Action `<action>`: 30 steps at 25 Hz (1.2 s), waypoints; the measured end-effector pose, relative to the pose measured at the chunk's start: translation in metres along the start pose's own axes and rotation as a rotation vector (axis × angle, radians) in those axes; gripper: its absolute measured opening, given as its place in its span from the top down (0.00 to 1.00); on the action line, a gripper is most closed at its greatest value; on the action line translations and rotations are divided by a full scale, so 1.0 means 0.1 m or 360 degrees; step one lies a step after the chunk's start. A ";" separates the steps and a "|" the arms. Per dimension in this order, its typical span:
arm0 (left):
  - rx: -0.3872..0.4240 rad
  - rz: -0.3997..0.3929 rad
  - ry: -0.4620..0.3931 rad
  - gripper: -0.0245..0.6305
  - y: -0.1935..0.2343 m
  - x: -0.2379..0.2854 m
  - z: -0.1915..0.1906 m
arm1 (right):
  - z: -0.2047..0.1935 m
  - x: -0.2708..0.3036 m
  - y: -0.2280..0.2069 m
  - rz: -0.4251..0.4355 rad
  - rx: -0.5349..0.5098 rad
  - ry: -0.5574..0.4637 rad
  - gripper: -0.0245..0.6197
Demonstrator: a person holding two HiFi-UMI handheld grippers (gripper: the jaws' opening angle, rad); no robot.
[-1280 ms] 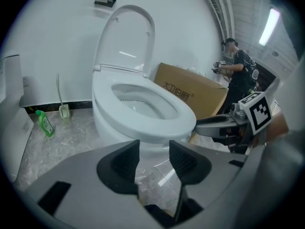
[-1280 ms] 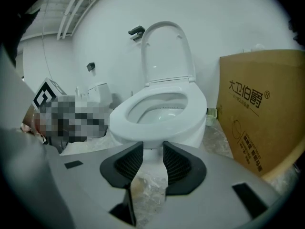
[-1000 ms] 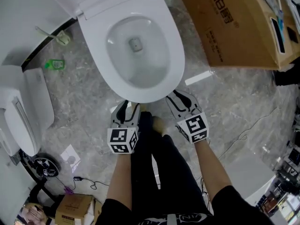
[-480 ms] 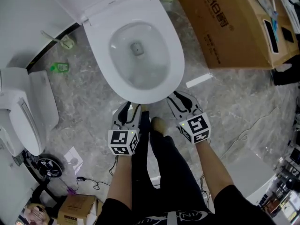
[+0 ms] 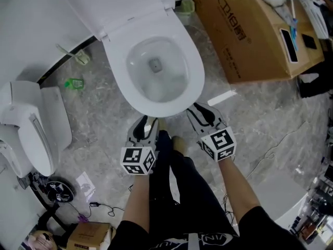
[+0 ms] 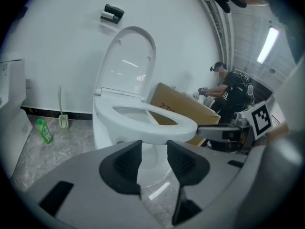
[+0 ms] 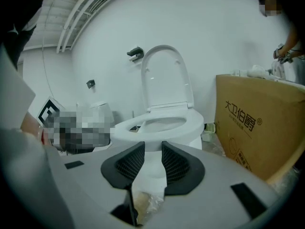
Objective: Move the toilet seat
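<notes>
The white toilet seat (image 5: 193, 76) lies flat on the bowl, and the lid (image 5: 125, 4) stands raised behind it. Both grippers sit at the bowl's front rim. My left gripper (image 5: 144, 125) is open just below the seat's front edge (image 6: 157, 128), with only the bowl's base showing between its jaws (image 6: 154, 149). My right gripper (image 5: 203, 114) is open too, pointing at the seat (image 7: 190, 125) and the upright lid (image 7: 164, 75); its gap (image 7: 152, 149) holds nothing. Both pairs of jaws have just been closing a little around nothing.
A large cardboard box (image 5: 250, 30) stands right of the toilet. Another white toilet unit (image 5: 31, 129) lies at the left, with a green bottle (image 5: 74, 82) and a brush (image 5: 78, 56) nearby. The person's legs (image 5: 171, 191) are between the grippers. Cables trail across the marble floor.
Both grippers have risen slightly at the toilet's front rim and their jaws have narrowed a little. The head view has shifted. The seat stays down on the bowl.
</notes>
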State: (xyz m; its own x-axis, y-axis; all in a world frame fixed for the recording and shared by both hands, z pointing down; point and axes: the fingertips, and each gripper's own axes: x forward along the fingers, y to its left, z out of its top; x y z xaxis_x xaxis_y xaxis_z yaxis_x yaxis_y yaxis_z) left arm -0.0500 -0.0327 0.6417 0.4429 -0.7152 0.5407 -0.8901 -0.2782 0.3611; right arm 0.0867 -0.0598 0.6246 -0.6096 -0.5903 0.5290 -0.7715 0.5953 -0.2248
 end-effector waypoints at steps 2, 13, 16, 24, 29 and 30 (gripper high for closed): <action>-0.0002 0.0001 -0.0016 0.71 -0.02 -0.05 0.12 | 0.13 -0.03 0.01 0.0015 -0.0008 -0.0024 0.77; -0.0057 0.0012 -0.0098 0.70 -0.09 -0.23 0.71 | 0.77 -0.16 0.06 0.0044 -0.0037 -0.0122 0.77; -0.0082 0.0015 -0.0155 0.70 -0.10 -0.28 0.94 | 1.01 -0.18 0.07 0.0048 -0.0049 -0.0175 0.77; -0.0138 0.0036 -0.0269 0.71 -0.06 -0.37 1.58 | 1.69 -0.17 0.07 0.0050 -0.0052 -0.0321 0.78; -0.0034 0.0156 -0.0301 0.78 0.06 -0.38 2.01 | 2.18 -0.11 0.05 0.0052 -0.0073 -0.0401 0.78; -0.0023 0.0176 -0.0321 0.80 0.09 -0.38 2.11 | 2.28 -0.09 0.04 0.0055 -0.0081 -0.0416 0.78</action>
State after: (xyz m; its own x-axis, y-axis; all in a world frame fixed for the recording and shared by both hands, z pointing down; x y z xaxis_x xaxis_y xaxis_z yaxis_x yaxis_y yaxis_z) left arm -0.0976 -0.1431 0.4640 0.3107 -0.8551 0.4151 -0.9298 -0.1827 0.3196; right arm 0.0474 -0.1767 0.4323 -0.6668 -0.6860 0.2912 -0.7433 0.6402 -0.1937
